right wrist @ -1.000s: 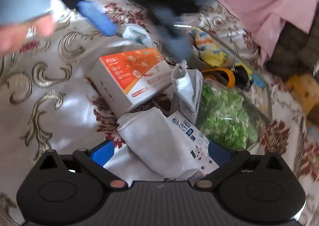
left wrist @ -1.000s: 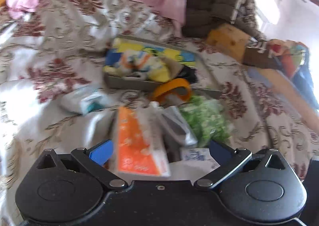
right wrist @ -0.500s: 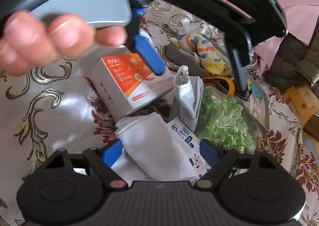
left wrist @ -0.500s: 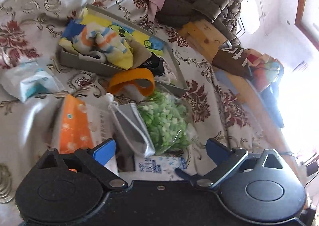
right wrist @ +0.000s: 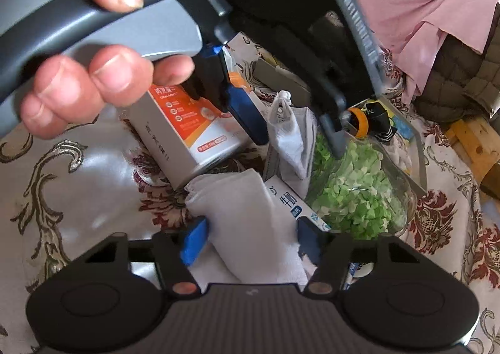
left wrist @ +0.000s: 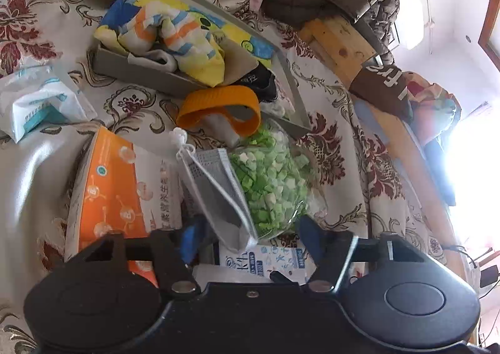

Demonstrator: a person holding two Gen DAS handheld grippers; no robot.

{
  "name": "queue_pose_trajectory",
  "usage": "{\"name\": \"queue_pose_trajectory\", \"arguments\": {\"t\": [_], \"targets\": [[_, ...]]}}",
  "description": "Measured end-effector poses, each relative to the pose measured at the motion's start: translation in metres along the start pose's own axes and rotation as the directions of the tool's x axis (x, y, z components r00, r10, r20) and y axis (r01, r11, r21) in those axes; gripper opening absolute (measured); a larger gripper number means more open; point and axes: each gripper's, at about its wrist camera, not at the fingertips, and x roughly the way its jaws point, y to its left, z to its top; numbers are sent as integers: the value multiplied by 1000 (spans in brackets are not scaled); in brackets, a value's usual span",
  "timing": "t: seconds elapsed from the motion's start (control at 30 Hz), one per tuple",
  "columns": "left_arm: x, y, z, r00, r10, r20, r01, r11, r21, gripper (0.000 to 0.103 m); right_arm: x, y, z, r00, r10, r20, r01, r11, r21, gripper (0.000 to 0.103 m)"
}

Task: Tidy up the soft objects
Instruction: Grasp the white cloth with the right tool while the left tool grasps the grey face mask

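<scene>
In the left wrist view my left gripper (left wrist: 250, 238) reaches down over a grey face mask (left wrist: 215, 188). The mask's lower end sits between the closing jaws, and the pads are not pressing on it. The right wrist view shows the left gripper (right wrist: 292, 132) from the front, astride the mask (right wrist: 289, 135), with a hand (right wrist: 93, 82) on its handle. My right gripper (right wrist: 251, 241) is closing around a white folded cloth (right wrist: 247, 216). Its blue pads (right wrist: 195, 240) are just meeting the cloth's sides. A wipes pack (left wrist: 265, 260) lies under the mask.
An orange-and-white box (left wrist: 112, 197) lies left of the mask and a bag of green bits (left wrist: 272, 176) right of it. Behind are an orange band (left wrist: 218, 107), a grey tray (left wrist: 131, 69) of colourful clothes and a tissue pack (left wrist: 34, 101). Patterned bedding (left wrist: 37, 19) is underneath.
The left gripper swung down and in over the grey mask, its jaws narrowing. The right gripper stayed over the white cloth while its jaws drew in to the cloth's sides.
</scene>
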Motion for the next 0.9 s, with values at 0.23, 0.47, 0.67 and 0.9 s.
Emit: {"name": "queue_pose_trajectory", "arguments": {"t": [0.23, 0.47, 0.67, 0.9], "targets": [[-1, 3, -1, 999, 50, 18, -50, 999, 21, 24, -5, -3, 1, 1000, 19, 15, -20, 1000, 24, 34], [-9, -3, -5, 997, 58, 54, -61, 996, 58, 11, -19, -10, 3, 999, 2, 37, -4, 998, 69, 11], [-31, -15, -8, 992, 62, 109, -71, 995, 74, 8, -29, -30, 1, 996, -57, 73, 45, 985, 165, 9], [-68, -19, -19, 986, 106, 129, -110, 994, 28, 9, -29, -67, -5, 997, -51, 57, 26, 929, 370, 9]]}}
